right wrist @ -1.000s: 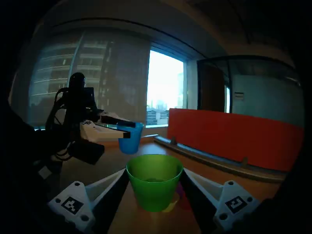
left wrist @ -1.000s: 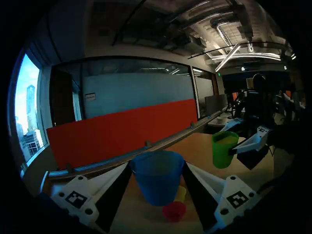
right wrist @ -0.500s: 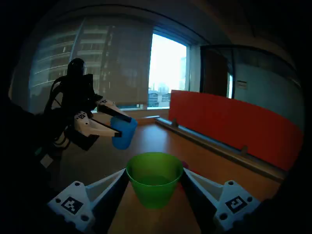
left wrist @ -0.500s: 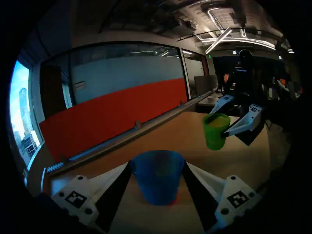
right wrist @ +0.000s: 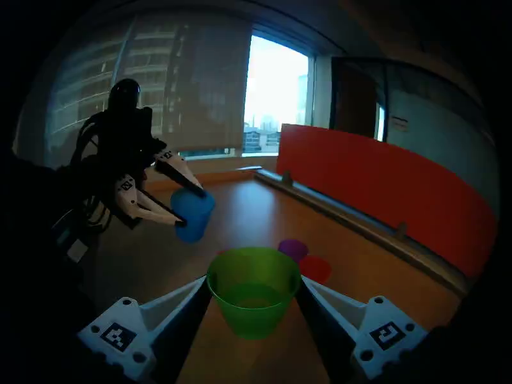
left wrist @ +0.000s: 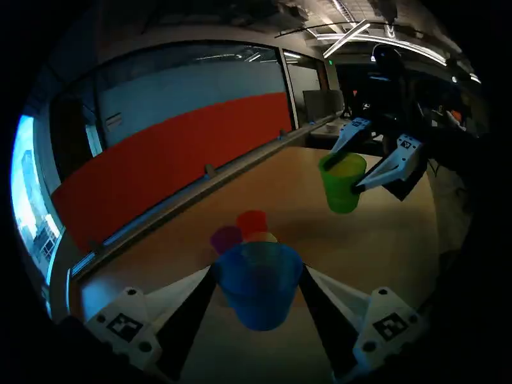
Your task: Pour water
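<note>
The left gripper [left wrist: 259,296] pinches a blue cup [left wrist: 258,291] between both its fingers and holds it upright above the wooden table [left wrist: 397,249]. Just behind this cup, on the table, stand a purple cup [left wrist: 225,238], a red cup [left wrist: 252,223] and a yellowish cup [left wrist: 262,238] (mostly hidden by the blue rim). The right gripper [right wrist: 254,297] clamps a green cup [right wrist: 253,291] in the same way, both fingers pressing on its sides, mouth up. In the left gripper view the green cup hangs in the air farther off, tilted a little, well apart from the blue cup. A red partition [left wrist: 173,153] runs along the far edge of the table.
</note>
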Demonstrator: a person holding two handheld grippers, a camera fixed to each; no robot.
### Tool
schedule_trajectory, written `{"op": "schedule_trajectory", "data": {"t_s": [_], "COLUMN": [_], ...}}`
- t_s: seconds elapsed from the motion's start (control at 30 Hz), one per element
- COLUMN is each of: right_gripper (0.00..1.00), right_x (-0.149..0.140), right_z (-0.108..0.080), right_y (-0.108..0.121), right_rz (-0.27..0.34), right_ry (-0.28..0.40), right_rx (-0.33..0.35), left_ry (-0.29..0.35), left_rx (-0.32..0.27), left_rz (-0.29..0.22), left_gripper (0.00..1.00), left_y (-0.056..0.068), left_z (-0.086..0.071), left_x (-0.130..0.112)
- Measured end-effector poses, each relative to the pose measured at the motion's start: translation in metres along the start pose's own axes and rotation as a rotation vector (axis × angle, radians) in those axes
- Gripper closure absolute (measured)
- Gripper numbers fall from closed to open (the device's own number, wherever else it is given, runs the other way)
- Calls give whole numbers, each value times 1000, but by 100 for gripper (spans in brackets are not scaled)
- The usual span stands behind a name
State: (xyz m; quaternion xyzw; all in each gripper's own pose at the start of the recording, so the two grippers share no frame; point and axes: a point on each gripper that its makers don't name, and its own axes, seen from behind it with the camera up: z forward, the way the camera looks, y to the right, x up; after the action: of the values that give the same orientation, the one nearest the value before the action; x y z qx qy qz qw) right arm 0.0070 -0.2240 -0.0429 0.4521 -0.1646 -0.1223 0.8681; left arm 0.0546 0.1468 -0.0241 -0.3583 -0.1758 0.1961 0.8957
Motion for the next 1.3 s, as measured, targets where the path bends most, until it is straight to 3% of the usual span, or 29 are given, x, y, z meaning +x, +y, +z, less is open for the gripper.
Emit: {"op": "schedule_trajectory", "data": {"t_s": [0.3, 0.6, 1.0, 1.3], "right_gripper": [9, 9, 9, 9], "right_x": [-18, -27, -44, -49], "right_z": [3, 11, 26, 35], "right_y": [5, 8, 9, 10], "right_rz": [7, 15, 22, 23], "right_ry": [-53, -81, -120, -131], "right_rx": [2, 11, 31, 41], "left_ry": [-100, -184, -265, -284], "left_rx": [-45, -63, -99, -122], "left_rz": [23, 11, 7, -6], "left_gripper": [10, 10, 10, 10], "left_y": [14, 13, 17, 20], "left_z": [8, 19, 32, 43], "left_x": [-32, -65, -100, -115]}}
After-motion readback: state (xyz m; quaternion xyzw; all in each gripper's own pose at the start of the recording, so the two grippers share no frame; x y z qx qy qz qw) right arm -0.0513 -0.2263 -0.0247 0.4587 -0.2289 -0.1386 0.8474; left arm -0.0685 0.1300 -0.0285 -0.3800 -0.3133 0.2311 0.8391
